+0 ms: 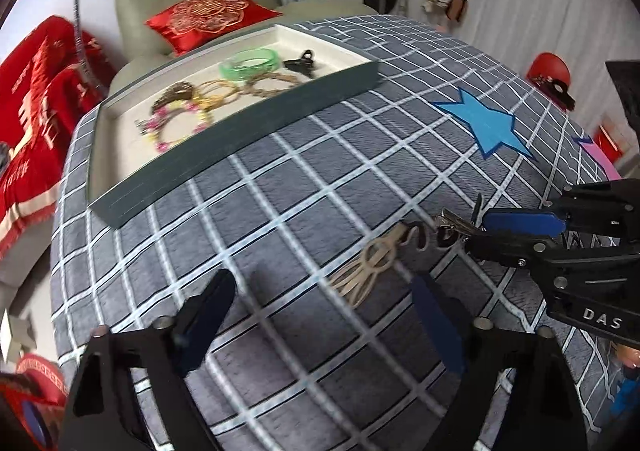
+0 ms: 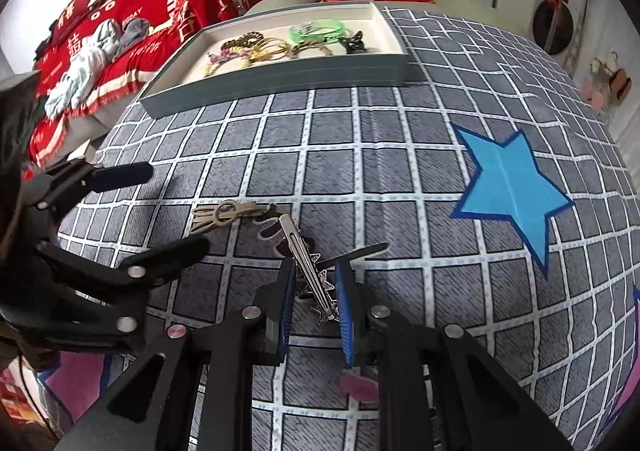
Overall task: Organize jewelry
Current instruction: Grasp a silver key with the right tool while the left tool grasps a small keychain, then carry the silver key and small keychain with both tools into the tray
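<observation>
My right claw (image 2: 316,299) was clenched on a slim silver hair clip (image 2: 306,263), its blue-edged pads pressing the star-studded metal from both sides, low over the grey quilted cloth (image 2: 360,155) with its pale grid lines. My left claw (image 1: 324,315) hung released, its two dark flat fingers (image 1: 204,315) spread wide with nothing between them. Just ahead of it lay a flat beige hair clip (image 1: 370,265) with a ring and splayed prongs, resting on the cloth beside the silver one. Farther back sat the shallow grey-walled tray (image 1: 240,139) with a cream lining. In it lay a translucent green bangle (image 1: 250,63), thin gold hoops (image 1: 218,91), a pink and yellow beaded bracelet (image 1: 178,123) and a small black claw clip (image 1: 302,63). A smooth blue star patch (image 2: 510,187) was on the cloth to the right.
</observation>
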Tool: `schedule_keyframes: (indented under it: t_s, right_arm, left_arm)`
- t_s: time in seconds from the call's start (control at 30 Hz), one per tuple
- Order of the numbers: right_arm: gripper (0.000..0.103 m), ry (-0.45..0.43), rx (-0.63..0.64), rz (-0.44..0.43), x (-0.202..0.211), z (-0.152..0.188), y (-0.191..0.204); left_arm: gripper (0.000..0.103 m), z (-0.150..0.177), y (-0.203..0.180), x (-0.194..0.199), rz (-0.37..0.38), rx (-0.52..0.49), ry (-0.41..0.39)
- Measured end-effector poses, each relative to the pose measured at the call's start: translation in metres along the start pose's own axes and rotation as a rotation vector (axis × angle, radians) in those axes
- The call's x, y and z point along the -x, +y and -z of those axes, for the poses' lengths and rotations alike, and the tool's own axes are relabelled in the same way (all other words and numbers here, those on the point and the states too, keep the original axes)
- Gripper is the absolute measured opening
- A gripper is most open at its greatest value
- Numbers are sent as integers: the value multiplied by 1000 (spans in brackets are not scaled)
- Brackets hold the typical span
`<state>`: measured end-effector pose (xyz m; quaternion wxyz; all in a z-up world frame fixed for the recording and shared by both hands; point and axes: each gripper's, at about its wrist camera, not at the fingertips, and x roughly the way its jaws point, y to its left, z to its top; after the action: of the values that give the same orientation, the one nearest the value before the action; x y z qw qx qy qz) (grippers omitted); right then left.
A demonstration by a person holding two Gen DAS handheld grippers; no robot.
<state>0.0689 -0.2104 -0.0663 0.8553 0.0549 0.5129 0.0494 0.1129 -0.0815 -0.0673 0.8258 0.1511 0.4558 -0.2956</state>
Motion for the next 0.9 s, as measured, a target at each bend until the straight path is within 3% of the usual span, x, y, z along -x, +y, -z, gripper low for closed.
schedule_keyframes:
  t_s: [0.1,0.13,0.27,0.37,0.43,0.9]
  right_arm:
    - [22,-5,-10,-1,2,1,-4]
    - [22,-6,-13,-1,3,1,-5]
    - [22,-6,-34,-10,3,0,-8]
    - [22,-7,-40,-12,3,-1,-10]
    - [22,-6,-41,-13,3,-1,-10]
    - [22,-14,-59,-35,6,-8,-9]
  left_arm:
    - [92,-4,-9,-7,25,-20,8]
    - [84,-5,-11,-8,32,-29,10]
    - [73,-7,-21,-10,52,-69,10]
    - [41,-8,-24,-8,65,-82,6]
    - [36,-9,-22,-7,72,-72,9]
    - [36,-5,1,7,40,135,-40]
